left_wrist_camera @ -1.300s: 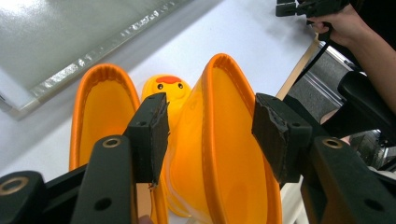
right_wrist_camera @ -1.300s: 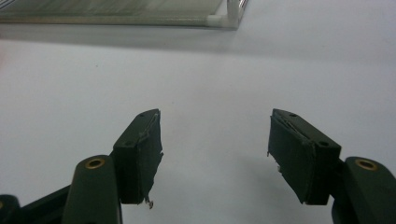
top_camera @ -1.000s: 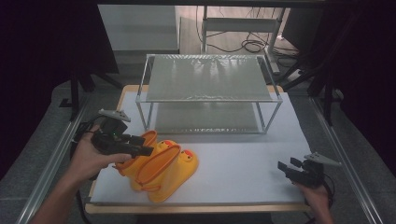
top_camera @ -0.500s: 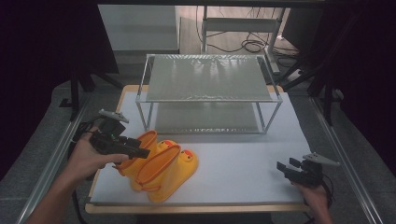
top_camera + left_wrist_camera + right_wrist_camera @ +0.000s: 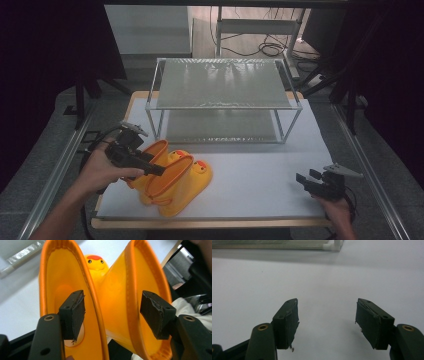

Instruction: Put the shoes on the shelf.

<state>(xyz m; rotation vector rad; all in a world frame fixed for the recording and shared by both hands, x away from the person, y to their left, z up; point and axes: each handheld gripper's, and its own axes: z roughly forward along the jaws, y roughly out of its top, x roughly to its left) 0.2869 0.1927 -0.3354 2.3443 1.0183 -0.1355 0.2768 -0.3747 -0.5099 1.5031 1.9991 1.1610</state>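
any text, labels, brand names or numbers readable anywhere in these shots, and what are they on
None: no words, numbers or brand marks can be read in any view.
The yellow rubber boots carry only a duck face, a picture and not text.
The wire shelf rack, the white table mat, the left gripper and the right gripper show no readable markings.

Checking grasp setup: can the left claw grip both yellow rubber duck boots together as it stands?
Probably yes: the left claw is open, one jaw inside each yellow rubber duck boot, their adjoining walls between the jaws.
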